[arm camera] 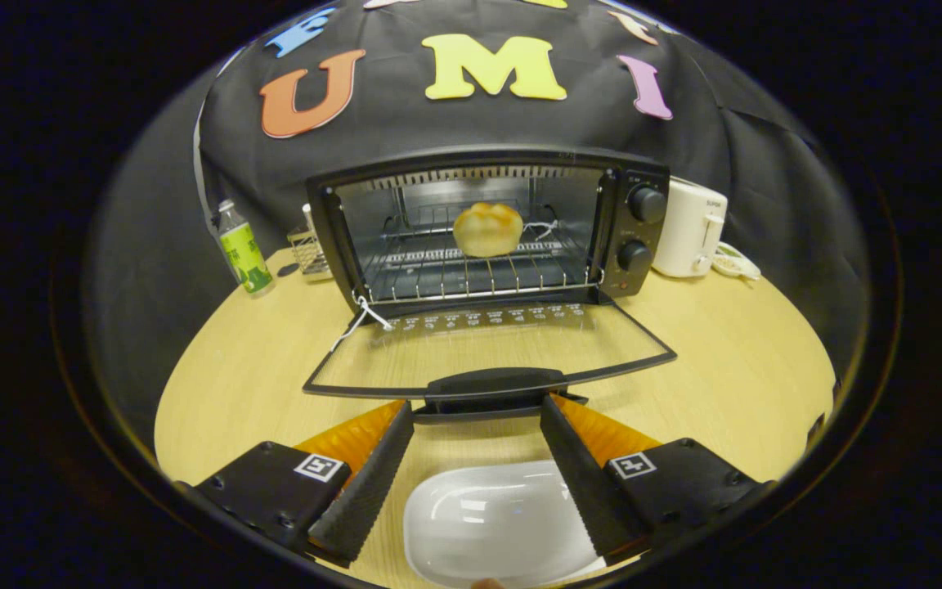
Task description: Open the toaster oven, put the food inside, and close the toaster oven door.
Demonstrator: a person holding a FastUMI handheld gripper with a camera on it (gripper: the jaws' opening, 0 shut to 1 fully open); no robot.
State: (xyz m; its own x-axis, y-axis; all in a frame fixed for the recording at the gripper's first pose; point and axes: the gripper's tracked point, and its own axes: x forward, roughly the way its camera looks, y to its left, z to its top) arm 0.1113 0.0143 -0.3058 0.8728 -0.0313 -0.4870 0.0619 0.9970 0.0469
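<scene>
**Looking into the open oven, bun on the rack**

Facing me across the middle of the frame is the wooden table, the largest thing I see. On it, centre frame, stands the toaster oven, its long axis running left to right and its mouth pointing straight toward my camera. Its glass door is folded down flat onto the table, hinge at the oven, handle at the near edge, also lying left to right. Two knobs sit one above the other on the oven's right panel.

Below centre, the gripper points forward at the door handle; I see its fingers spread wide apart, released, nothing between them but table and dish. Their tips end just short of the handle; I cannot tell whether they touch it.

Between the fingers at the bottom of the frame lies a white dish, bare.

Right of the oven stands a white toaster. At left of centre stands a bottle with a green label, upright, and a small wire rack beside the oven.

The food, a round golden bun, sits inside the oven on the wire shelf, mid-width, well beyond the fingers.
</scene>
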